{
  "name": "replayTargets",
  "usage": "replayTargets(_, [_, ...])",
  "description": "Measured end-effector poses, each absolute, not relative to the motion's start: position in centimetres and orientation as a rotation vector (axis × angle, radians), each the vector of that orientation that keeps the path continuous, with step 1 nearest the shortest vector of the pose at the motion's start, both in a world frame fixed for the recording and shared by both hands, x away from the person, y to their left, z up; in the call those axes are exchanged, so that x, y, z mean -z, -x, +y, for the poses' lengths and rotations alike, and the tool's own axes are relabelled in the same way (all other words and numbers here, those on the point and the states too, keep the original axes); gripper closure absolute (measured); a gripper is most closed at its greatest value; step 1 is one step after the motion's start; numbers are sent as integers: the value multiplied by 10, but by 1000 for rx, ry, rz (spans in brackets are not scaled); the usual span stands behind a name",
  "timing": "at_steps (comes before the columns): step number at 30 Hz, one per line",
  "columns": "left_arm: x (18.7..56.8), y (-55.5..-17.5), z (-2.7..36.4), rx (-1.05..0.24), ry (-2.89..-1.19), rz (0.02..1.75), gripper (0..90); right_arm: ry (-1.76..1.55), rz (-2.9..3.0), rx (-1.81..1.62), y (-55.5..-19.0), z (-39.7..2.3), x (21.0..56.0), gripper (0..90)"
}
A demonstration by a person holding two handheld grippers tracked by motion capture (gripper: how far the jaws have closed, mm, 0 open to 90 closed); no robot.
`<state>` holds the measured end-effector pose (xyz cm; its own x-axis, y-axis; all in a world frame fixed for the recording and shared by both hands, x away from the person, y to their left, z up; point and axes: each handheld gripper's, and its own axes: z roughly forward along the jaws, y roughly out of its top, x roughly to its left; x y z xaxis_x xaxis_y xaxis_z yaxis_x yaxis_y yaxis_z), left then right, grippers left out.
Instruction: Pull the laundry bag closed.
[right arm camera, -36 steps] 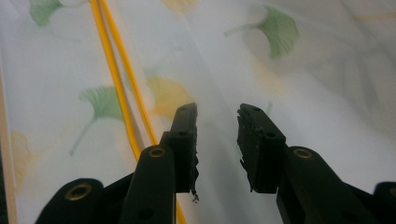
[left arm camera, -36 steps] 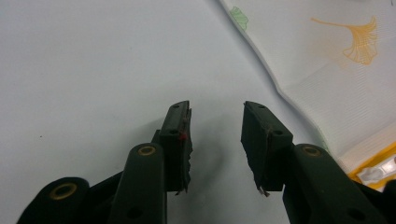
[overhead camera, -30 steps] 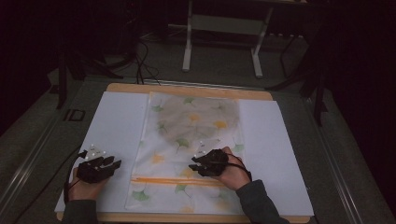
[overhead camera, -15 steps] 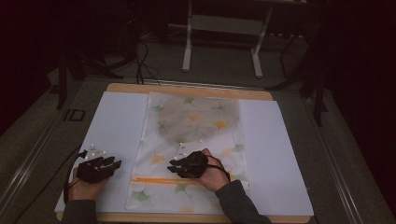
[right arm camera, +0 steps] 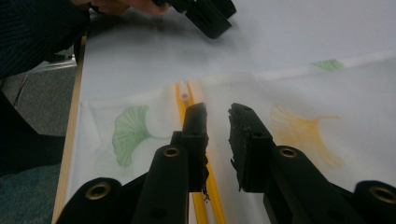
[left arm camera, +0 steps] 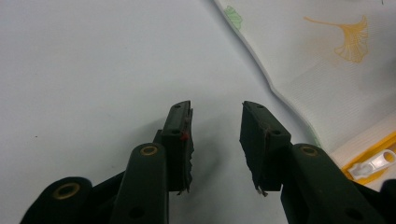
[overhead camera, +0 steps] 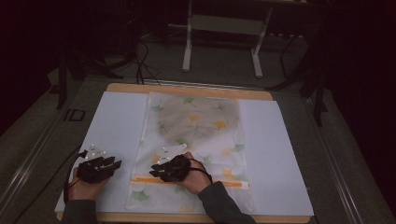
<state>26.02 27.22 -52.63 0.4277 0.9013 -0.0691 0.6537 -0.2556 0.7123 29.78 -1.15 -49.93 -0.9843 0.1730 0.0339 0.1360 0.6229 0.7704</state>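
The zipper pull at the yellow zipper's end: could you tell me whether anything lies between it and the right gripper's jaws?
Nothing visible does. The right gripper points along the yellow zipper toward the zipper pull, with bare bag between.

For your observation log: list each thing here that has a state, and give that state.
Pouch: flat on the sheet, zip end nearest the person.
Zip pull: at the left end of the yellow track.
Left gripper: open, nothing between.
Right gripper: jaws just narrowed, above the track, gripping nothing.
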Motion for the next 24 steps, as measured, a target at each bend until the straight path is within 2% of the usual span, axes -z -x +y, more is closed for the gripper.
replayTargets(24, [527, -261, 272, -464, -2008, 1303, 639, -189, 2855, -1293, -291, 32, 522, 765])
